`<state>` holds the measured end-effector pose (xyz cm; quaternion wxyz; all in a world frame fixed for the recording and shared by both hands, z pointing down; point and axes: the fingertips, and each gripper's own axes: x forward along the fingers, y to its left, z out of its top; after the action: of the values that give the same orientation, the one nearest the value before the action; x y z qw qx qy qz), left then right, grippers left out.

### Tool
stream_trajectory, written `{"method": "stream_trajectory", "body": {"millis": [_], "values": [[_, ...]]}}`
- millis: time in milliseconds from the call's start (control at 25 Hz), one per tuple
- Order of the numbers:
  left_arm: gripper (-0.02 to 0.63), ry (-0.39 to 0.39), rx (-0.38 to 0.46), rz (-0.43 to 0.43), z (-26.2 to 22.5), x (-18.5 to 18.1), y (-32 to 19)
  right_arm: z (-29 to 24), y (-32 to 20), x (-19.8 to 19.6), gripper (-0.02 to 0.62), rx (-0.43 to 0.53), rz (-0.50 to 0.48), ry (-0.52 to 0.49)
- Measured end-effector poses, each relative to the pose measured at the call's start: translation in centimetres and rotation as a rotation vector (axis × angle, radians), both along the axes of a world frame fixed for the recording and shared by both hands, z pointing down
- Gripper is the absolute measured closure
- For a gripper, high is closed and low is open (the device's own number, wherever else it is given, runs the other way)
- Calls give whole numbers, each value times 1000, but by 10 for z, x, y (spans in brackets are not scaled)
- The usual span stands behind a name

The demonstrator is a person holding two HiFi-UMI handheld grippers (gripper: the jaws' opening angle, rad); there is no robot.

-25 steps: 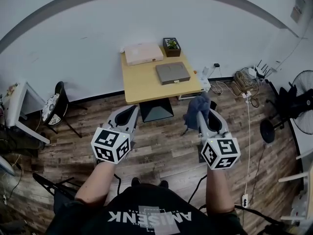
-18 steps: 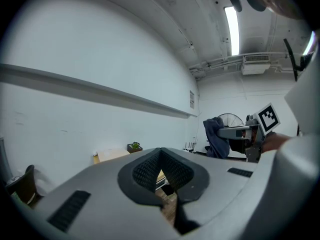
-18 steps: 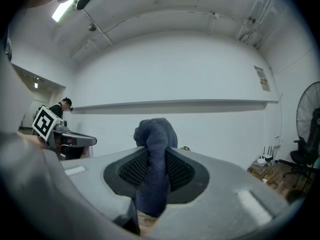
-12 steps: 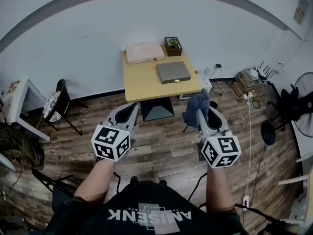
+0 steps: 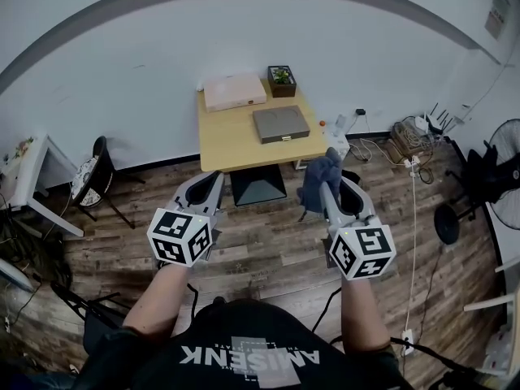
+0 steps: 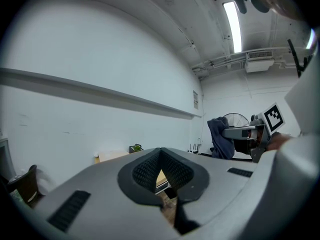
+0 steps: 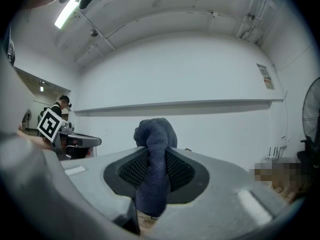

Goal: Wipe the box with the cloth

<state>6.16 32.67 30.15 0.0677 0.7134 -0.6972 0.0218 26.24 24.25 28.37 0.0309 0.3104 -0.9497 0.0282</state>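
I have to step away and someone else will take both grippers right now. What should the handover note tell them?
Left hand-held gripper: shut, empty.
Right hand-held gripper: shut on the blue cloth.
Both are held over the floor, short of the wooden table. On the table lie a grey box, a pale box and a small plant.
Done: the cloth is in the grip.
Left: step up to the table and wipe the box; the cloth has not reached either box yet.
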Motion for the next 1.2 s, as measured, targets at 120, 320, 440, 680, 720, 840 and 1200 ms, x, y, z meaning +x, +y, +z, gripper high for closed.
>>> {"method": "stream_trajectory", "body": {"millis": [120, 320, 440, 680, 720, 840, 1200], "values": [[609, -2, 11, -12, 0, 6, -8, -1, -13, 5, 497, 6, -19, 8], [609, 40, 42, -35, -6, -5, -17, -4, -30, -2, 497, 19, -35, 3], [609, 50, 46, -53, -7, -24, -29, -8, -44, -16, 497, 26, -32, 3], [609, 26, 40, -37, -1, -72, -65, 0, -79, -60, 497, 8, -1, 8], [609, 15, 37, -32, -1, -83, -73, 0, -86, -71, 497, 8, 4, 9], [609, 4, 26, -23, 0, -118, -99, 0, -109, -104, 497, -2, 29, 4], [609, 9, 2, 24, 7, -203, -159, 4, -167, -183, 497, -22, 86, 32]]}}
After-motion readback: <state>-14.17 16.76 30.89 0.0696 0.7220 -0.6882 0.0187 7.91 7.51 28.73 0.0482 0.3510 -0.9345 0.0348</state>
